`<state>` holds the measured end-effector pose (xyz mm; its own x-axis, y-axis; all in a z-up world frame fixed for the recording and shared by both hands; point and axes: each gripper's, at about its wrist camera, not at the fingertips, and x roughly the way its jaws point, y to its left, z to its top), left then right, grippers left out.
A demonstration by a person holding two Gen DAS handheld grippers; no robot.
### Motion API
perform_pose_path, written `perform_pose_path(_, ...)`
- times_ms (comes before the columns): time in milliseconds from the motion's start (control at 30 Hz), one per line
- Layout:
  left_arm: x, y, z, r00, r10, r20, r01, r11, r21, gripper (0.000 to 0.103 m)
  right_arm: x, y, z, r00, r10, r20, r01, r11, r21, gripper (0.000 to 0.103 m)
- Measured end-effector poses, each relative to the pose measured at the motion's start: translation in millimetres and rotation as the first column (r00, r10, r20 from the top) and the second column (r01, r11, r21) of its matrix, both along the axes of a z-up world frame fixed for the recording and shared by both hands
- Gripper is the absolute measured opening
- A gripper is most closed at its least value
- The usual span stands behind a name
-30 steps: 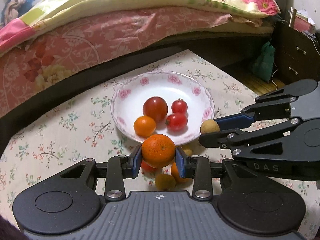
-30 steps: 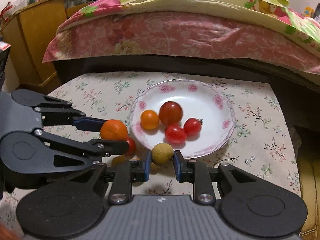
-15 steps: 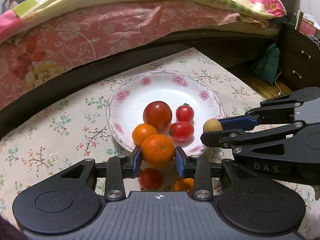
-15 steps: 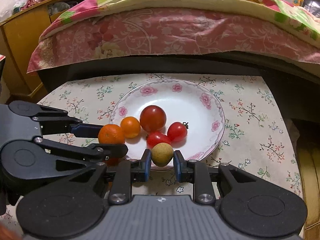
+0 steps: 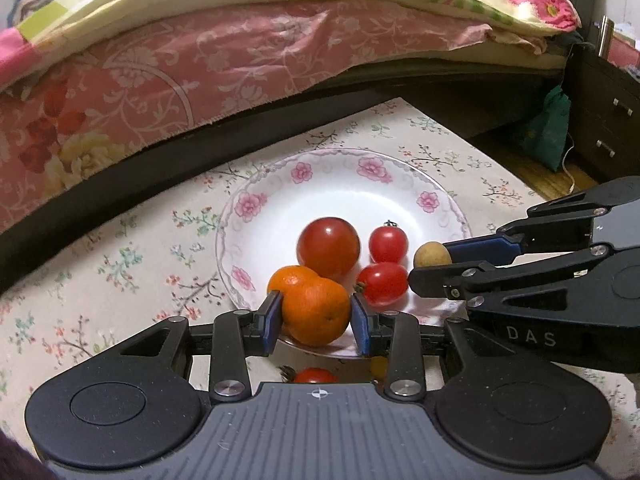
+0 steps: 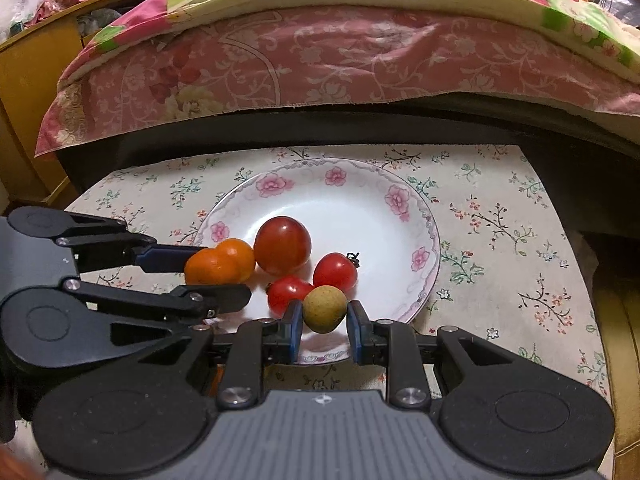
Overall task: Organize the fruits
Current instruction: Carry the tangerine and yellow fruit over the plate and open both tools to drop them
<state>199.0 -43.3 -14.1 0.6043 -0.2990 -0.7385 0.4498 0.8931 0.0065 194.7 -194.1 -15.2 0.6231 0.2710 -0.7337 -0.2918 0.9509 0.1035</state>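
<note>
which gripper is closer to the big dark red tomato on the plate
Left. The left gripper, shut on an orange, sits just in front of the big tomato. The right gripper, holding a small tan fruit, has a cherry tomato between.

Gripped orange (image 5: 316,310), longan (image 6: 324,309) over plate (image 6: 372,188)

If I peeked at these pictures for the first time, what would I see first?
First, the two black grippers, each pinching a fruit over the near rim of the flowery plate: the left gripper grips an orange, and the right gripper grips a small yellow-brown fruit. Next, the shiny red tomatoes sitting in the middle of the plate, with a pink flowered bedspread behind.
</note>
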Motion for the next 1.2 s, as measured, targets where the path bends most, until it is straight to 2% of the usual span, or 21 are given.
perform_pose_path(700,18.6,3.7,-5.1,0.998,0.052,0.019,-0.051,0.998,-0.044,0.049,11.3,-3.4,-1.0,0.999,-0.04,0.016,0.039,0.999,0.028,0.026)
perform_pose_path(900,16.3,4.9,5.1,0.997,0.059,0.048,-0.055,0.996,-0.067,0.051,10.3,-7.2,6.0,0.998,-0.054,0.036,0.053,0.998,0.04,0.032)
perform_pose_path(1200,9.5,10.6,26.2,0.993,0.074,0.097,-0.068,0.995,-0.07,0.052,3.1,-6.0,14.2,0.997,-0.046,0.055,0.042,0.998,0.055,0.032)
